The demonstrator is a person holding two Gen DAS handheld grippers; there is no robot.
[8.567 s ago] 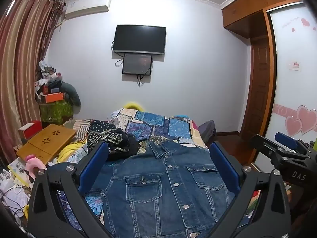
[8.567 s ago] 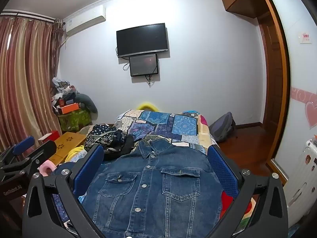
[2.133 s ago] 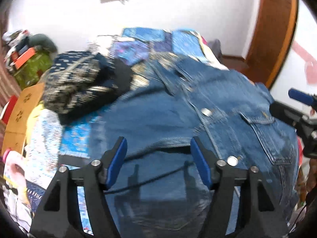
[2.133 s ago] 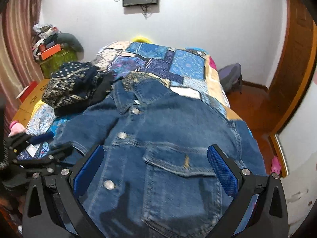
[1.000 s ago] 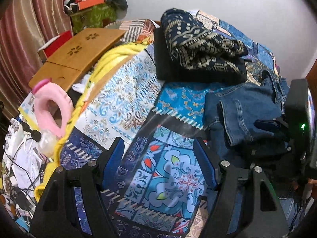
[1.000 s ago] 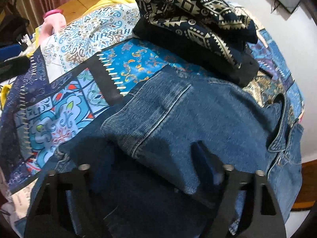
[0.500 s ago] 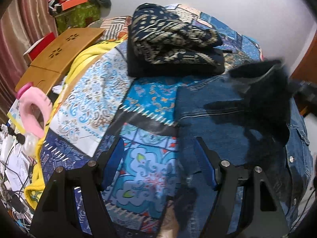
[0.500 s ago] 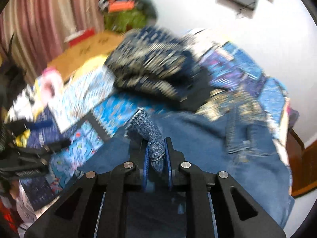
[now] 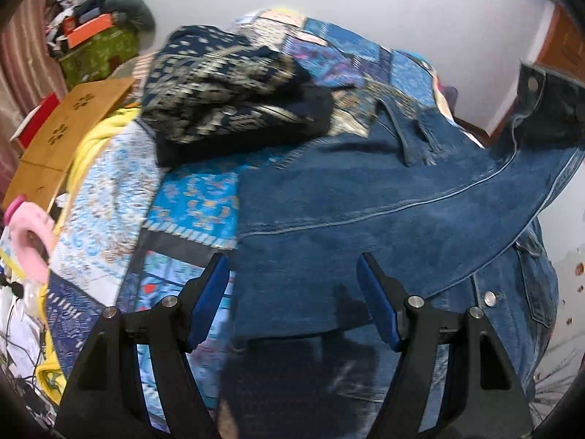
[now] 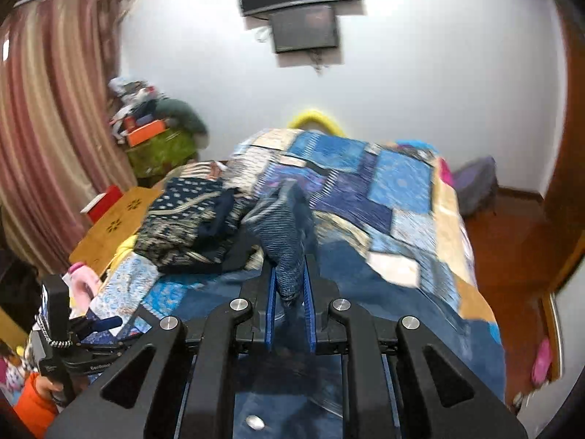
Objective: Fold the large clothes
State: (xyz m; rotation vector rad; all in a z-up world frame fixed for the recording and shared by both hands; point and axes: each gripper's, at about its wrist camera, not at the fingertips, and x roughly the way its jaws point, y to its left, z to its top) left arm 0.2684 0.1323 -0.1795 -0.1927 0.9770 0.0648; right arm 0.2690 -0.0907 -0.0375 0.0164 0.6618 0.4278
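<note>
A blue denim jacket (image 9: 365,197) lies on the patchwork bedspread (image 9: 190,205). One sleeve (image 9: 541,117) is lifted and stretched across the jacket body toward the upper right. My right gripper (image 10: 289,285) is shut on the sleeve's cuff (image 10: 287,234), held above the jacket (image 10: 402,314). My left gripper (image 9: 292,281) is open and empty, low over the jacket's left side near its edge. The left gripper also shows at the lower left of the right wrist view (image 10: 73,333).
A pile of dark patterned clothes (image 9: 226,80) lies on the bed beyond the jacket's left shoulder. A wooden lap table (image 9: 69,120) and pink object (image 9: 27,234) sit at the bed's left. A wardrobe (image 10: 570,183) and wooden floor (image 10: 512,248) lie to the right.
My right gripper has lifted the gripped sleeve cuff and carried it up and to the right across the jacket. My left gripper moved right, over the jacket's edge, still open.
</note>
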